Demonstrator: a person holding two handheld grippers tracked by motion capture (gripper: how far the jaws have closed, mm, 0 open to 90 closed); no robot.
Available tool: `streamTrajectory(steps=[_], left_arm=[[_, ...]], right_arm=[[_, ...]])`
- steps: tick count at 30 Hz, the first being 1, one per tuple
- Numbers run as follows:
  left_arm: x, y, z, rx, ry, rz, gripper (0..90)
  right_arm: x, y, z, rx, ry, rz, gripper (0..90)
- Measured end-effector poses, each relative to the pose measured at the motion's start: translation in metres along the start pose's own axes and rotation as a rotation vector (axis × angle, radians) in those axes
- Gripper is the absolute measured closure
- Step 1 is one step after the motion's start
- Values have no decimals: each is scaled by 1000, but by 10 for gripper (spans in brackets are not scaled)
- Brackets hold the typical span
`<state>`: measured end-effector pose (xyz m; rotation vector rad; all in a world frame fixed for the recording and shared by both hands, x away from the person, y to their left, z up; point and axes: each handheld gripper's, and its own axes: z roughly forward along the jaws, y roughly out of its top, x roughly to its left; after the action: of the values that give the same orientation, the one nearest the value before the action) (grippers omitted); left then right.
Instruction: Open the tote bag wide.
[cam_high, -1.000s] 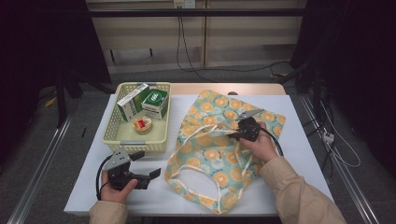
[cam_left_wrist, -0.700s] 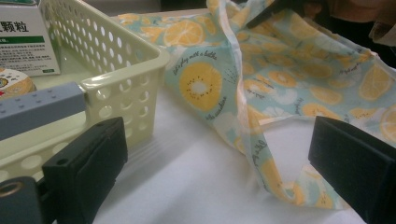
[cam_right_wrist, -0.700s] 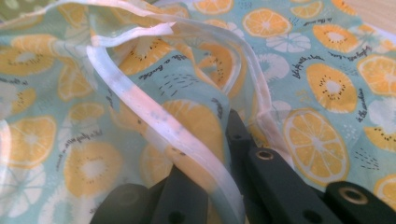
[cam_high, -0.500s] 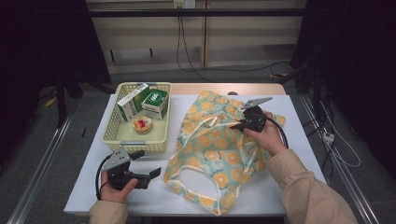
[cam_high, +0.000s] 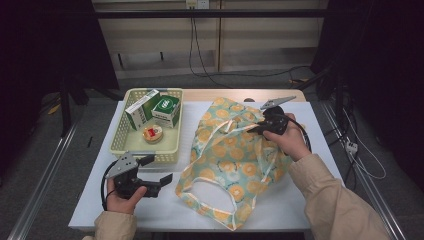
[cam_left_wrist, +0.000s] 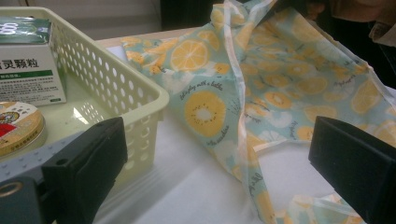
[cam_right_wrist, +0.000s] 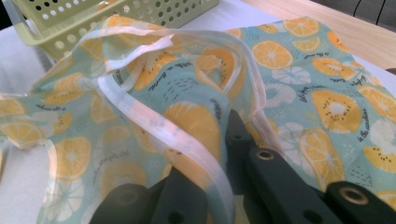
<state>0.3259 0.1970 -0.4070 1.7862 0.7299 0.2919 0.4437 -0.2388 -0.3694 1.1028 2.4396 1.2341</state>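
- White and green box (cam_left_wrist: 28, 60) in the yellow basket (cam_left_wrist: 135, 93), left gripper view: large Chinese characters "灵颗粒" legible on its white face; the smaller print beneath is too small to read.
- Citrus-print bag (cam_left_wrist: 280, 79), same view: cursive script beside the fruit slices, partly legible as "with a kettle"; the other lines are illegible.
- Round tin (cam_left_wrist: 16, 126): lid artwork, no readable text.

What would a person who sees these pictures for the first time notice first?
Probably the fruit-print bag, bright with orange and kiwi slices, spread over the middle and right of the white table. The right gripper is shut on its fabric near the far edge and holds that part above the table. At the left stands a pale yellow basket with two boxes and a round tin, and the left gripper waits open in front of it.
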Motion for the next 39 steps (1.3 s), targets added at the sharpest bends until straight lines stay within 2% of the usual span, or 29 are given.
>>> streamTrajectory(steps=[8, 18, 23, 25, 26, 27, 31, 39], left_arm=[[5, 10, -1, -1, 0, -3, 41], [14, 28, 4, -11, -6, -8, 41], [24, 37, 5, -11, -14, -33, 37], [29, 41, 5, -14, -5, -44, 37], [32, 44, 5, -9, -2, -34, 37], [34, 46, 5, -13, 0, -44, 37], [44, 56, 5, -10, 23, -42, 37], [61, 68, 10, -9, 48, -59, 37]], right_arm=[[-1, 5, -2, 11, 12, 4, 884], [-3, 8, -6, -1, 39, 19, 885], [-4, 9, -8, -4, 44, 20, 885], [-4, 9, -8, -5, 45, 22, 885], [-4, 9, -8, -5, 45, 22, 885], [-4, 9, -8, -3, 46, 19, 885], [-4, 9, -9, -1, 45, 15, 886], [-3, 9, -9, -3, 47, 14, 886]])
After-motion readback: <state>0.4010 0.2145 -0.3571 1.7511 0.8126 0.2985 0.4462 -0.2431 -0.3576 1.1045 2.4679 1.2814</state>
